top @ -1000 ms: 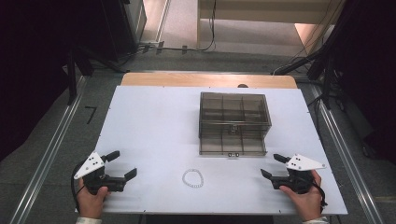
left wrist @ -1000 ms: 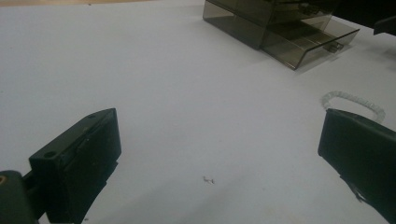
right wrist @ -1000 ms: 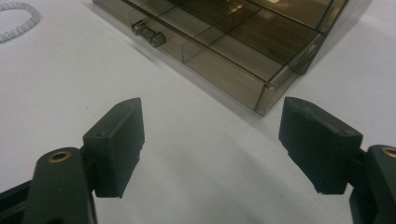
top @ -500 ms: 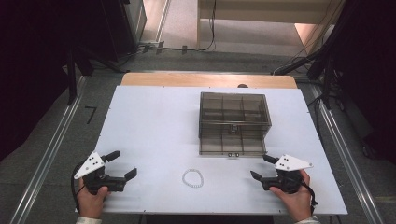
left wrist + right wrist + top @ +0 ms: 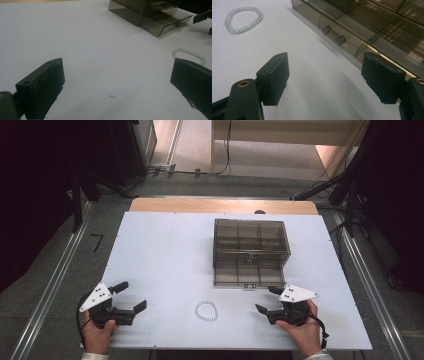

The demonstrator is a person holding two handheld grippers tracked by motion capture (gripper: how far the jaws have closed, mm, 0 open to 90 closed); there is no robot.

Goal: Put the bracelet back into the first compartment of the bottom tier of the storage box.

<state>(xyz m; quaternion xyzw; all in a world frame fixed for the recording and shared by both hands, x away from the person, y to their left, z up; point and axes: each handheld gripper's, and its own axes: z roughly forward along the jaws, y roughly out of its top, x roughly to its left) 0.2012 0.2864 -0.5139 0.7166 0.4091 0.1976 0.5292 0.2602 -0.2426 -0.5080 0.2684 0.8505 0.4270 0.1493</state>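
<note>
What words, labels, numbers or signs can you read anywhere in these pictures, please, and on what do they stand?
None can be read.
The smoky drawer box bears no label, and its drawer front shows two small bright knobs, not writing.
The bead bracelet carries no lettering.
A tiny dark speck on the white table is too small to tell.
The L-shaped dark mark on the floor is no readable sign.

I see a small clear beaded bracelet (image 5: 206, 311) (image 5: 189, 53) (image 5: 242, 19) | closed ring, lying flat on the white table | near the front edge, just in front of the smoky transparent plastic drawer box (image 5: 249, 251) (image 5: 150, 13) (image 5: 372, 25) | box's lower drawer pulled out, upright.
</note>
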